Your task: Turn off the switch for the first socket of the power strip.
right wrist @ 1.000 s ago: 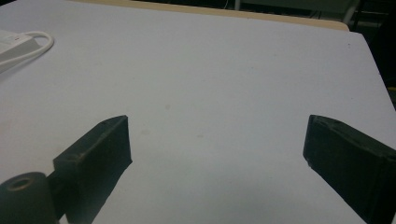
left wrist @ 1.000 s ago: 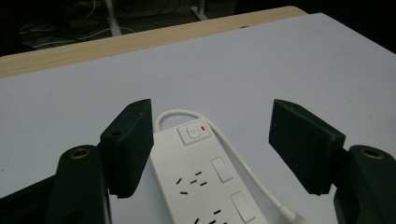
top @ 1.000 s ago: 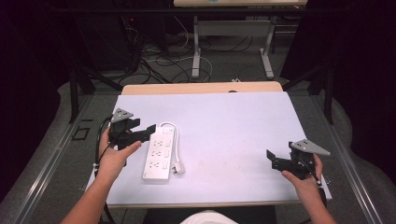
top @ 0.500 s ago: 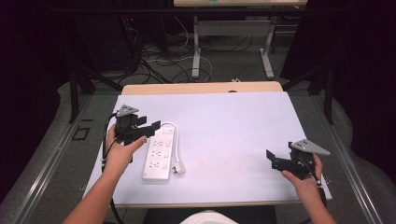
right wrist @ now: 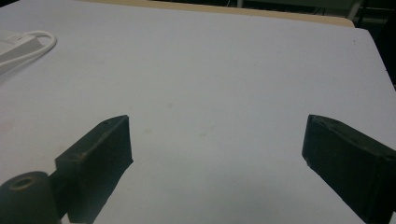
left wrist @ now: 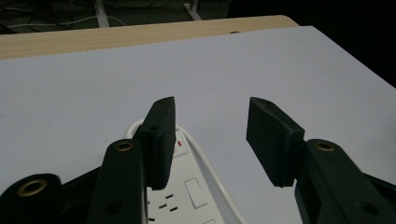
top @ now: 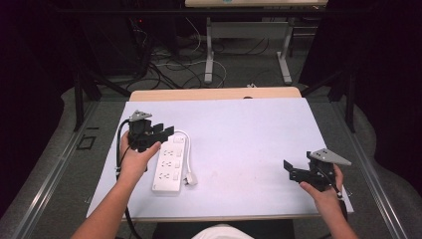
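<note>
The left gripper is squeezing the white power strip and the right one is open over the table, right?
Not quite. The left gripper isn't squeezing the white plastic power strip; the left gripper view shows its black fingers spread apart above the strip's far end, gripping nothing. The right gripper is open over the pale table, as you said.

A power strip (top: 169,165) lies on the left half of the bench (top: 239,129). The left claw (top: 160,130) hangs over its far end; the right claw (top: 293,172) sits near the bench's right edge, well apart.
</note>
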`<action>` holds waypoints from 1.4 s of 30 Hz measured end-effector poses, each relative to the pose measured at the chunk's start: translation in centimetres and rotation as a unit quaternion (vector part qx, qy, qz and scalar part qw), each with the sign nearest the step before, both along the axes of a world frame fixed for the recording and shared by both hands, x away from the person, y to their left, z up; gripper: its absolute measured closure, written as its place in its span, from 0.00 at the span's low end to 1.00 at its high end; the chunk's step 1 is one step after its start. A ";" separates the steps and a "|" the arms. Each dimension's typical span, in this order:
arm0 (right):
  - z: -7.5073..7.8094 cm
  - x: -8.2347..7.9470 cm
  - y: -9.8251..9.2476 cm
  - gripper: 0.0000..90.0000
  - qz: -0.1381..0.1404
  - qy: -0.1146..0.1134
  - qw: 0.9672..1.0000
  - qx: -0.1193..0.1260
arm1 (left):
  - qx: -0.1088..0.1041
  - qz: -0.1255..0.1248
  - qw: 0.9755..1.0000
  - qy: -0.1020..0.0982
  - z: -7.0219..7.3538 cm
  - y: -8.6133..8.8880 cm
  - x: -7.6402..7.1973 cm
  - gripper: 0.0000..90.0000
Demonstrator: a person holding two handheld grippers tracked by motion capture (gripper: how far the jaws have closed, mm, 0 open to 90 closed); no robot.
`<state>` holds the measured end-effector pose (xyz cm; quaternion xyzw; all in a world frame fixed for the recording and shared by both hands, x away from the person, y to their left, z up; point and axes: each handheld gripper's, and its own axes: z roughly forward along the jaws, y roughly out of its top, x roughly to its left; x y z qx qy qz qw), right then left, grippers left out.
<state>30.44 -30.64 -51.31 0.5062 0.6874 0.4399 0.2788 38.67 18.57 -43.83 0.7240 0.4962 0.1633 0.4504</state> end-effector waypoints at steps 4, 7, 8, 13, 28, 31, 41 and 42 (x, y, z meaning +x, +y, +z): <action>0.0 0.0 -0.1 0.09 0.000 0.001 1.000 -0.005 | -0.001 0.004 1.000 0.001 -0.1 -0.4 0.2 0.62; 0.0 0.0 -0.1 0.09 0.000 0.002 1.000 -0.006 | -0.005 0.004 1.000 0.005 -0.2 -0.7 0.3 0.64; 0.0 0.0 -0.1 0.09 0.001 0.002 1.000 -0.006 | -0.004 0.001 1.000 0.004 -0.3 -0.8 0.4 0.65; 0.0 0.0 -0.1 0.09 0.001 0.002 1.000 -0.005 | -0.011 -0.003 1.000 0.013 -0.5 -1.2 0.5 0.67; -0.1 0.0 0.0 0.10 0.005 0.002 1.000 -0.002 | 0.010 -0.008 0.999 0.034 -1.3 -2.4 0.7 0.76; -0.1 0.1 0.0 0.10 0.006 0.002 1.000 -0.005 | 0.014 -0.008 0.999 0.039 -1.5 -2.5 0.8 0.79; -0.2 0.1 0.0 0.10 0.006 0.002 1.000 -0.006 | 0.022 0.001 0.998 0.061 -2.5 -2.7 1.0 0.89; -0.2 0.1 0.0 0.10 0.006 0.002 1.000 -0.006 | 0.023 0.001 0.998 0.064 -2.6 -2.7 1.0 0.89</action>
